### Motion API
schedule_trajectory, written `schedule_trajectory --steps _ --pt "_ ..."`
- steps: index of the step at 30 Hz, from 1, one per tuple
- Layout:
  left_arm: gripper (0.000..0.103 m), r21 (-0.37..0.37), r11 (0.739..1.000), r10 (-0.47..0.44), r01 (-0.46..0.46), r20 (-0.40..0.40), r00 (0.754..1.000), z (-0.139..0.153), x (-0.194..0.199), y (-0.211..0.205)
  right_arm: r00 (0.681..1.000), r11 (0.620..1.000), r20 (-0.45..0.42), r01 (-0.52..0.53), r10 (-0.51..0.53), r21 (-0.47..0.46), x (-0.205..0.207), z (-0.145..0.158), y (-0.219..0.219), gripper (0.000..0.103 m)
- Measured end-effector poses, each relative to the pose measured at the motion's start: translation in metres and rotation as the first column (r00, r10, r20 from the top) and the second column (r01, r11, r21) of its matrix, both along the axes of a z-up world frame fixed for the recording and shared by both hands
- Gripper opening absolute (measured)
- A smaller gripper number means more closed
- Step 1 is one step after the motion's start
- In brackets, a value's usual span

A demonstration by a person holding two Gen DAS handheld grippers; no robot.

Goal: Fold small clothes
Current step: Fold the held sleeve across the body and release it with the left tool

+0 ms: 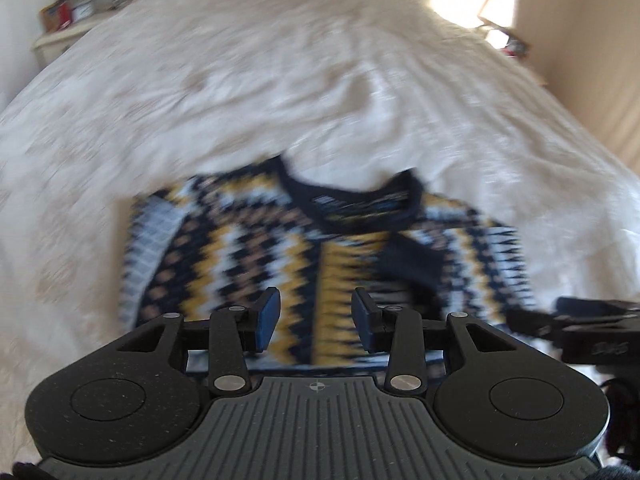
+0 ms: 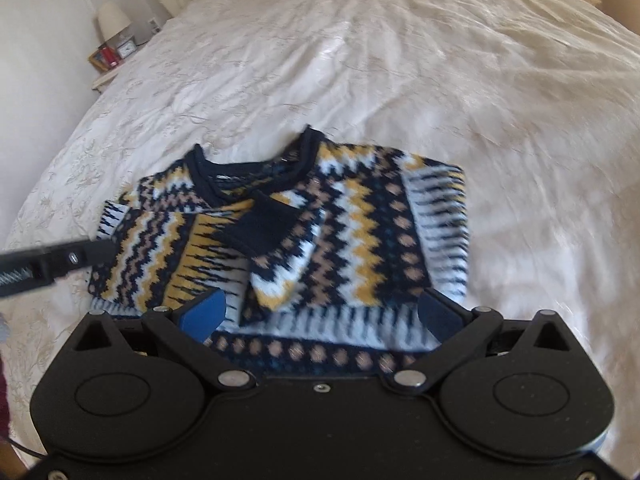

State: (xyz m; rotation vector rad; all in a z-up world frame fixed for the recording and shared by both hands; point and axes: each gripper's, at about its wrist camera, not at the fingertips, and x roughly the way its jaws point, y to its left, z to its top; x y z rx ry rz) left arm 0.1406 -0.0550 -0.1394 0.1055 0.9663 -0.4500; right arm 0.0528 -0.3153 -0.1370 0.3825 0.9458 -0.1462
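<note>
My left tongs stand partly parted, their blue pads apart with nothing pinched between them; only the knit shows through the gap. My right tongs are spread wide, one bright blue pad on the left and a darker one on the right, and they hold nothing either. Both sets hover low over the near hem of the small knitted jumper with navy, mustard, white and tan zigzag bands, which lies on the bed.

In the right wrist view the jumper lies with its navy ribbed collar pointing away from me. Both sleeves are folded in across the chest, and one navy cuff lies near the middle, just below the collar. The white-and-navy hem band runs along the near edge, just beyond my pads. The left tongs' black body pokes in from the left edge of that view, beside the jumper's left side.

In the left wrist view the same jumper is blurred, and the right tongs' black frame shows at the right edge.

Under it all is the cream embroidered bedspread, rumpled and stretching far back. At the far left a bedside shelf carries a white lamp, a small clock and a red item.
</note>
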Motion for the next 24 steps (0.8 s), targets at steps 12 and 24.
schedule_trajectory --steps 12,24 --pt "0.038 0.158 0.972 0.198 -0.172 -0.168 0.966 -0.066 0.059 0.050 0.967 0.927 -0.135 -0.248 0.218 -0.281 0.082 -0.037 0.070 0.099" --pt "0.039 0.128 0.970 0.228 -0.205 -0.197 0.954 -0.075 0.059 0.059 0.976 0.980 -0.209 0.014 -0.056 -0.197 0.055 -0.049 -0.023 0.085"
